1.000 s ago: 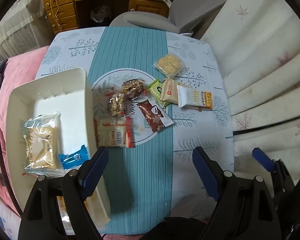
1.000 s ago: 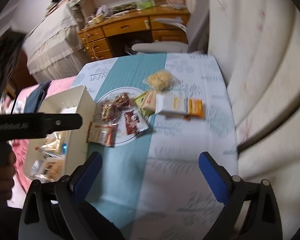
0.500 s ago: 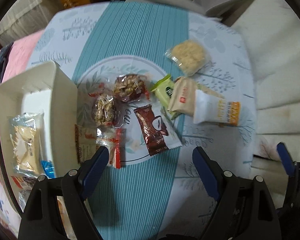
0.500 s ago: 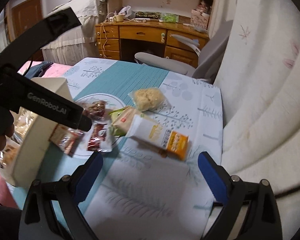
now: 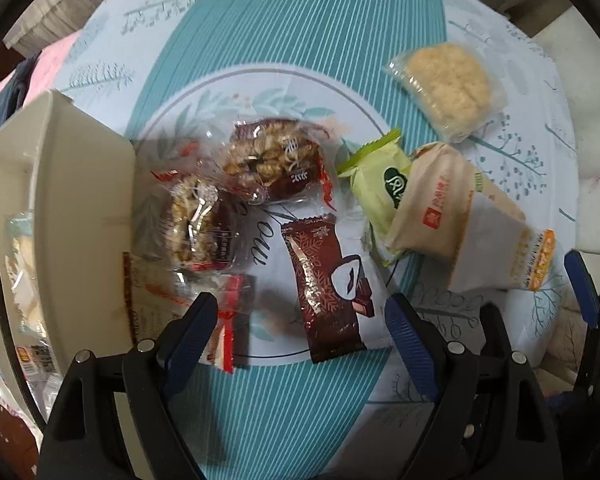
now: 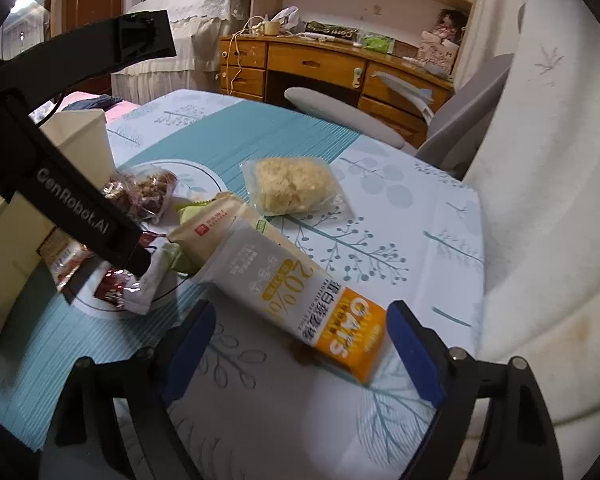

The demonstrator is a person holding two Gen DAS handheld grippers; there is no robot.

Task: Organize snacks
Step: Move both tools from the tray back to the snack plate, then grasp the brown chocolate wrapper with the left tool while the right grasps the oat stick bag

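The oats bar [image 6: 306,294] is a long flat packet, white over most of its length and orange at the near end, with big printed letters; its far end rests on a beige packet [image 6: 216,226], which itself lies over a green packet [image 5: 374,184]. Beside these lie a brown-and-white sachet [image 5: 332,288], two clear bags of nut clusters [image 5: 274,160], a red-edged packet [image 5: 220,320] and, at 1 o'clock in the left wrist view, a clear bag of pale crumbly snack [image 5: 448,84]. All rest on a table [image 6: 420,220] under a cloth with teal stripes and a tree print; a cream bin [image 5: 76,216] stands at 9 o'clock and already holds some wrapped snacks. Behind are a wooden desk [image 6: 320,64], a grey chair [image 6: 452,120] and a white quilted wall covering. The right gripper [image 6: 300,340] has its blue fingers wide but closing, with the orange end of the oats bar at 12 o'clock between them, not yet pressed. The left gripper [image 5: 300,320] stands open above the brown-and-white sachet, which reaches up to 12 o'clock from between its fingers, and it holds nothing.
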